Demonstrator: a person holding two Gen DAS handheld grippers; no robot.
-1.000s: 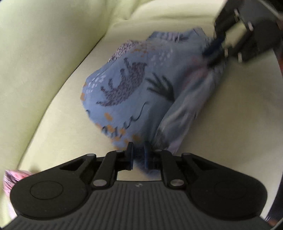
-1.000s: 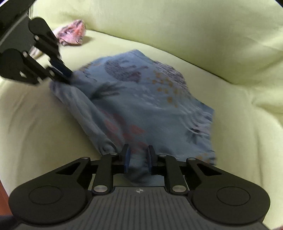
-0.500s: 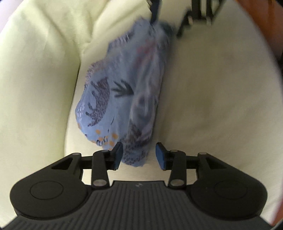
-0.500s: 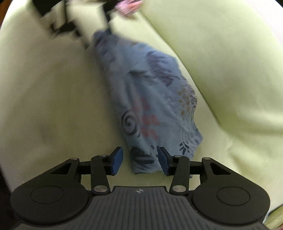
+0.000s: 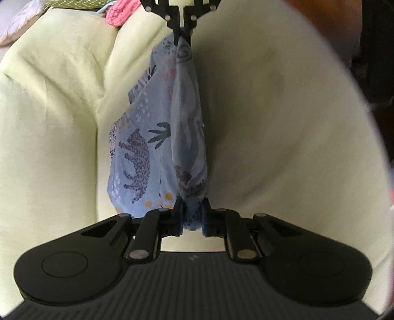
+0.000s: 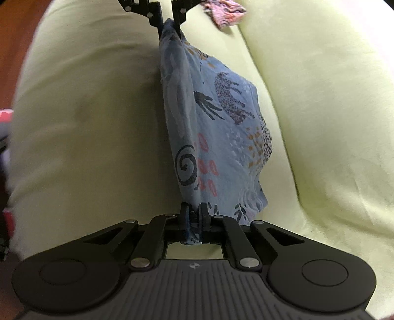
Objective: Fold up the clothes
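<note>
Stretching taut between both grippers: blue printed garment [image 5: 157, 137], strung above the pale green sofa cushion [image 5: 270, 123]. Left gripper [image 5: 192, 216] pinched narrow on one bunched end, right gripper [image 6: 194, 216] clamped on the other. Pink patterned cloth [image 6: 225, 11] lying beyond, near the sofa back.

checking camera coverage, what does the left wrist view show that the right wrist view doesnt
Only the left wrist view shows a coral knitted item at the top of the sofa and a striped fabric beside it. Only the right wrist view shows a pink patterned cloth lying on the cushion. Both show the blue printed garment stretched between the left gripper and the right gripper, each shut on one end, over the pale green sofa.
</note>
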